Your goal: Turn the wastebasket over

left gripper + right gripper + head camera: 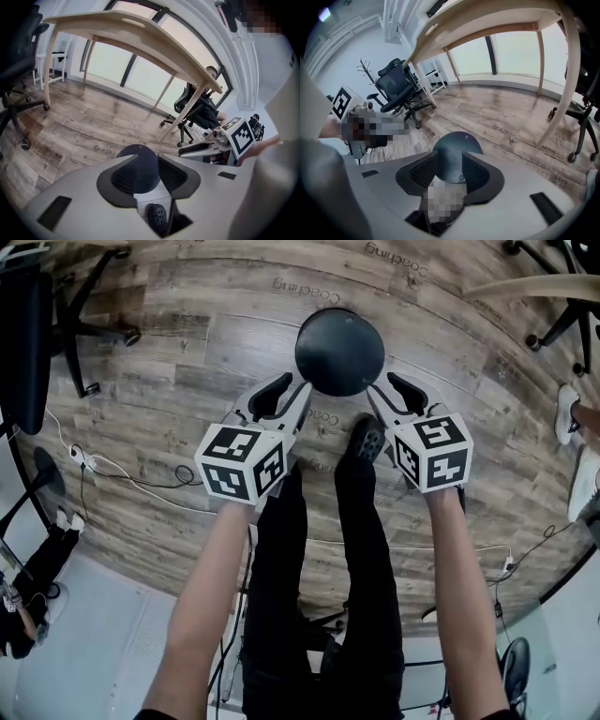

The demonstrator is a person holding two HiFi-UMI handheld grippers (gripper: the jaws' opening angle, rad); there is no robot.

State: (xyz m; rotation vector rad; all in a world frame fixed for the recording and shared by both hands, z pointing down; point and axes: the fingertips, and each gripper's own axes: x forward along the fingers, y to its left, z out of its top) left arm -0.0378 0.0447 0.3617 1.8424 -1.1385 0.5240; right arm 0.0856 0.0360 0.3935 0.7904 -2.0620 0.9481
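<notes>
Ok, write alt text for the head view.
Seen from above, two handheld grippers point down at a dark round wastebasket on a wooden floor: the left gripper at its left edge, the right gripper at its right, both with open jaws. Legs and one shoe show below.

- Round plastic wastebasket (339, 351): plain dark charcoal, no pattern, bluish-grey in the right gripper view.
- Left gripper (296, 383) and right gripper (382, 388): pale grey-white shells, black ribbed jaw pads. Each carries a white marker cube (242, 463) printed with black square patterns.
- Wood-plank floor (187, 324): weathered grey-brown grain in streaky boards, with dark printed lettering.
- Long trousers (319, 596): solid black.
- Perforated shoe (367, 439): black, dotted with small holes.
- Thin floor cable (131, 474): white.
- Curved-top wooden desk (131, 35): pale blond.
- Mesh office chair (396, 86): black.
</notes>
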